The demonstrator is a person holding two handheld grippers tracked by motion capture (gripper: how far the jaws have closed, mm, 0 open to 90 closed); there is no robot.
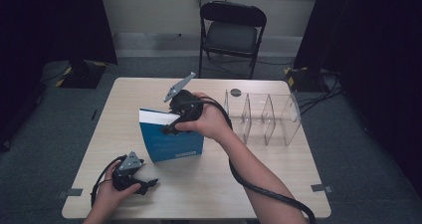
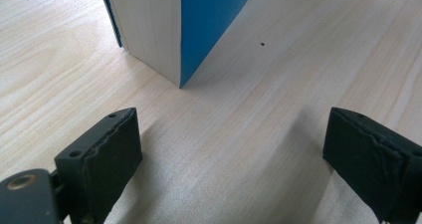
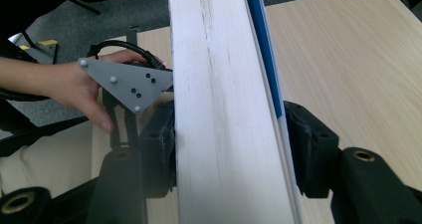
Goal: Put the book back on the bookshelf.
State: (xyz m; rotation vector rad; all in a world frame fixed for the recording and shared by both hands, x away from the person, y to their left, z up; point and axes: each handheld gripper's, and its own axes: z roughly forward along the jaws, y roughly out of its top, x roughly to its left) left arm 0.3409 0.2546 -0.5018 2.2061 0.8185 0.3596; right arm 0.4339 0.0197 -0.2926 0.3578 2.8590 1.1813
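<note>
The thick blue-covered book stands upright near the middle of the pale wooden table. The right gripper has its jaws around the book's top edge, pressing both sides. The left gripper rests near the book's bottom corner, jaws wide apart, holding nothing.

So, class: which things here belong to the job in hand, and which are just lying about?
In the job:
- blue book, upright between the right gripper fingers
- left gripper, open, resting nearby

Lying about:
- clear divider rack
- black folding chair
</note>
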